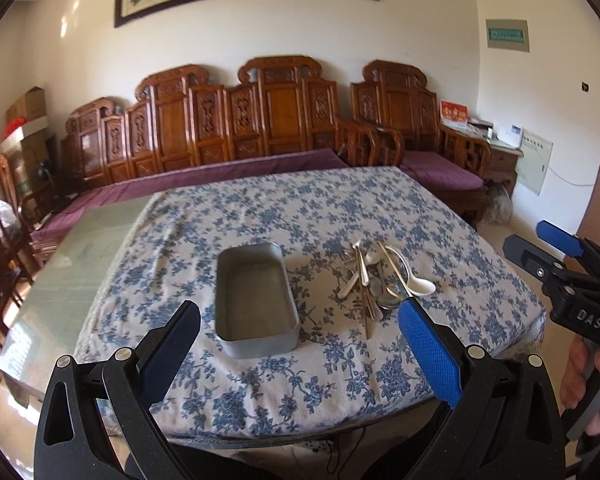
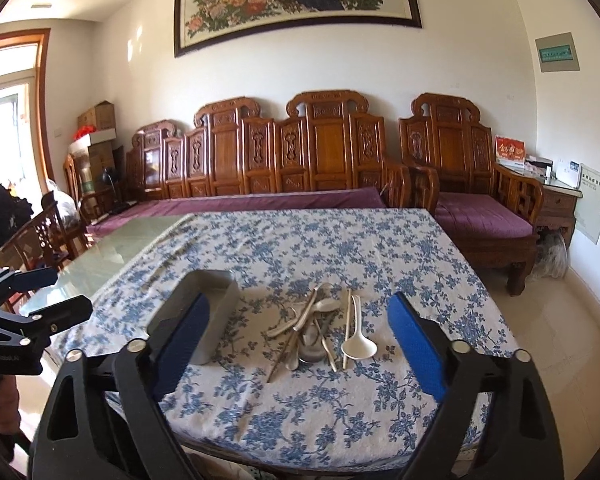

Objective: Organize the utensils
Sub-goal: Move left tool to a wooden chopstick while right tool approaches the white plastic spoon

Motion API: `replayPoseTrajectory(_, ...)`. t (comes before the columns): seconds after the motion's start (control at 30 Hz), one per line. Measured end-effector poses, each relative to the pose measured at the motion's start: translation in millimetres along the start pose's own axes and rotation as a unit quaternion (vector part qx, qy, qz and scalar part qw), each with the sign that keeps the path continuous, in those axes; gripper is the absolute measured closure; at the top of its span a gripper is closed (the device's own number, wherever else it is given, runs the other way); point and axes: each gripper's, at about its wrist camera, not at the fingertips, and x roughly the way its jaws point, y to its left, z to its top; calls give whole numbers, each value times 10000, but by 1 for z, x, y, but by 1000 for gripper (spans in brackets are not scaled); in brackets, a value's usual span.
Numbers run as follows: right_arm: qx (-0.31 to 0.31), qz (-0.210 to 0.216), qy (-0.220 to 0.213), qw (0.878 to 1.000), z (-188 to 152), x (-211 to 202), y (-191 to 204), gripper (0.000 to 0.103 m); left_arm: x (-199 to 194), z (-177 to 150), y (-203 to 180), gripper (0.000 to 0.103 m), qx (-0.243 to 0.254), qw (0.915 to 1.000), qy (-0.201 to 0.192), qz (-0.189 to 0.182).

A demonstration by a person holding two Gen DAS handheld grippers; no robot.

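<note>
The right gripper [image 2: 300, 344] is seen with its jaws spread wide and nothing between them; the left gripper [image 1: 300, 332] is likewise released and empty. Both are held above the near edge of the table [image 1: 80, 248], apart from everything on it.

From the right wrist view, the utensil pile [image 2: 320, 332] lies straight ahead at twelve o'clock on the flowered tablecloth [image 2: 300, 420], with the empty metal tin [image 2: 216, 312] at about ten o'clock, just beside the pile. From the left wrist view the tin [image 1: 256, 300] sits at twelve and the pile [image 1: 376, 284] at about one o'clock.

The metal pieces are judged light, stiff and slippery, and tangled across one another; a single handle end sticking out of the heap would best be pinched. The white ceramic spoon [image 2: 358, 344] is judged fragile and is best taken by its handle, gently.

Both grippers are pointed forward and somewhat downward; a hand [image 1: 596, 376] is seen around the right gripper's grip.
</note>
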Motion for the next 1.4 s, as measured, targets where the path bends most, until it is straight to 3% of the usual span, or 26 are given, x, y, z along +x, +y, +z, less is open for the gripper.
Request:
replayPoseTrajectory(0.33,117,-261,532,9982,-10,75,-42,39,63,4,-7,8,81,9983,428,-387)
replayPoseTrajectory(0.63,321,-252,966,9945,-22,139,-74,52,127,-3,-26,26,199,9926,920,-772)
replayPoseTrajectory(0.77,409,-248,1088,9929,-24,166,-84,54,161,-11,-37,38,279,9882,1201,-908)
replayPoseTrajectory(0.9,485,-272,1199,9912,-27,188,-92,54,186,-16,-41,40,230,9846,1401,-1016)
replayPoseTrajectory(0.97,505,-253,1273,9903,-31,196,-94,54,201,-19,-45,49,207,9819,1540,-1085)
replayPoseTrajectory(1.1,280,-197,1377,9899,-42,209,-88,54,225,-21,-52,53,128,9765,1740,-1265)
replayPoseTrajectory(1.17,260,-126,1445,9891,-46,216,-86,54,241,-23,-57,66,77,9732,1853,-1362)
replayPoseTrajectory(1.27,213,-87,1535,9879,-53,224,-86,54,264,-27,-62,76,6,9687,2046,-1404)
replayPoseTrajectory(1.4,280,10,1821,9829,-66,236,-92,54,293,-30,-63,83,-86,9663,2222,-1297)
